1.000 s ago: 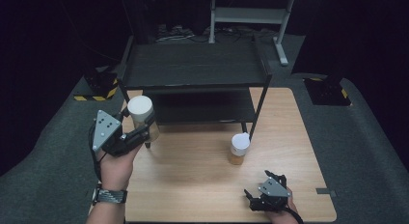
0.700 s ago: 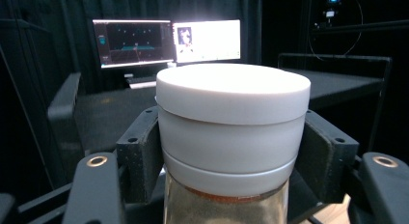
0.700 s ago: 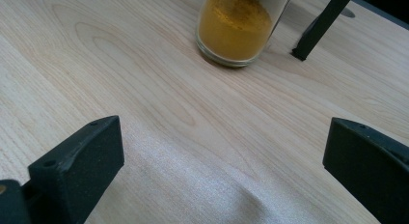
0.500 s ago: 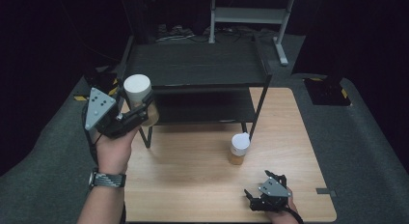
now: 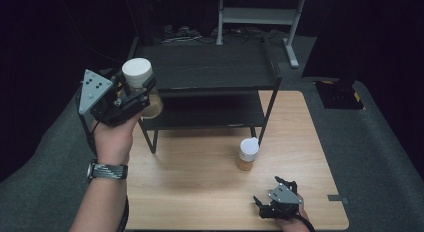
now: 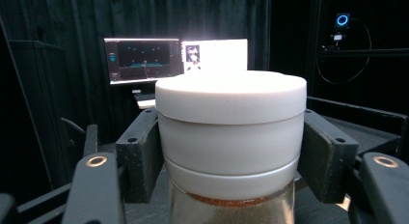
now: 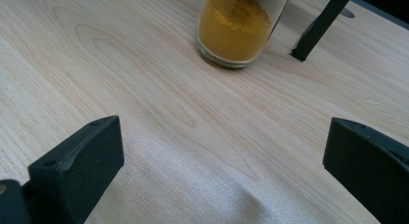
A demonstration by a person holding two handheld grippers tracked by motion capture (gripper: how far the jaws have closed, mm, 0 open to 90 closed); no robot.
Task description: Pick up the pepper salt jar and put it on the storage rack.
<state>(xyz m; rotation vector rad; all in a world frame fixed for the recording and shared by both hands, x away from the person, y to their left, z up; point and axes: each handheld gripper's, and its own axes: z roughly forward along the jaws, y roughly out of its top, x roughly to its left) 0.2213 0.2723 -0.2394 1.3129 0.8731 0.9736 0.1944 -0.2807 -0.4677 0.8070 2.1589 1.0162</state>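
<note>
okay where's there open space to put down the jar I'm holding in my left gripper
The rack's top shelf is bare, right beside the held jar in the left gripper. The table is open left of the yellow-powder jar. It is tighter between that jar, the rack leg and the right gripper.

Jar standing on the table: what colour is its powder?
Yellow-orange powder in the jar, clearest in the right gripper view.

A black two-tier shelf rack (image 5: 210,72) stood at the far side of the wooden table (image 5: 200,192). Behind it, in the left gripper view, two lit monitors (image 6: 176,57) glowed against a dark curtain (image 6: 58,21).
</note>
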